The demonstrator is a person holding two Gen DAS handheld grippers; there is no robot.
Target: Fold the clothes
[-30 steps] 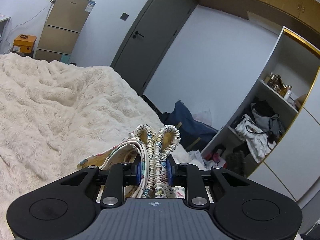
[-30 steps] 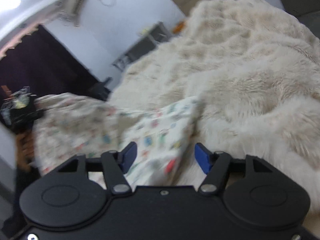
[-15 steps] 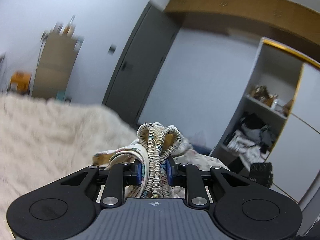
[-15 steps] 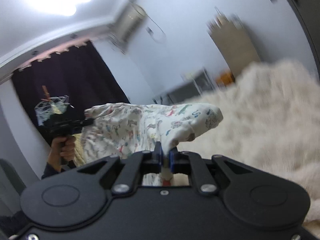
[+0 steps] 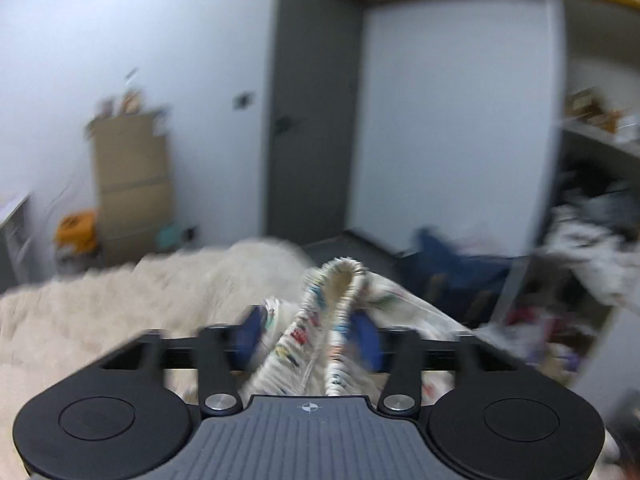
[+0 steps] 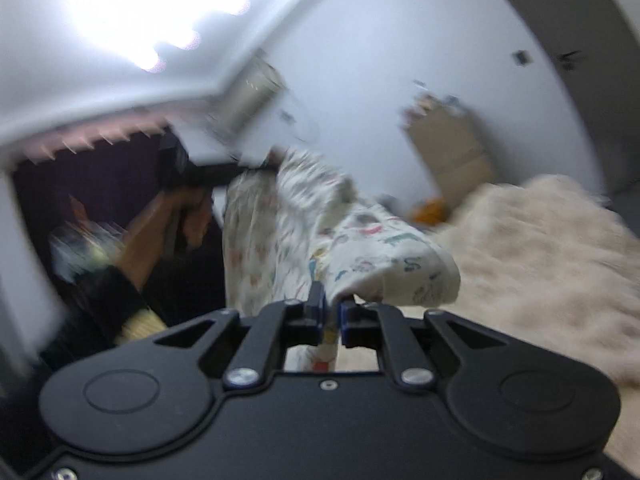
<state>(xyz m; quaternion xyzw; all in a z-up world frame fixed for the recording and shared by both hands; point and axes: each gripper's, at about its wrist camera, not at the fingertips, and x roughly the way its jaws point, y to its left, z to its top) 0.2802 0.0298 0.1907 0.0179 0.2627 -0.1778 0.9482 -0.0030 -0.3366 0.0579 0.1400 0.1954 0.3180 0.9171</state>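
Observation:
A white garment with small coloured prints (image 6: 320, 236) hangs in the air above the bed. My right gripper (image 6: 331, 312) is shut on one edge of it. My left gripper (image 5: 308, 330) has its blue pads (image 5: 249, 330) spread apart, and the garment's gathered elastic waistband (image 5: 332, 304) lies loose between them. In the right wrist view the left gripper (image 6: 208, 172) shows at the garment's far top corner, held by a hand. Both views are blurred.
A fluffy cream blanket (image 5: 120, 300) covers the bed (image 6: 540, 248). A grey door (image 5: 308, 112), a tan cabinet (image 5: 132, 184) and an orange box (image 5: 76, 228) stand behind. An open wardrobe with clothes (image 5: 592, 220) is on the right, a blue bag (image 5: 452, 268) below it.
The right gripper shut on the garment's edge and lifted it off the bed. The left gripper's pads, clamped on the waistband before, have now spread apart. Both grippers rose.

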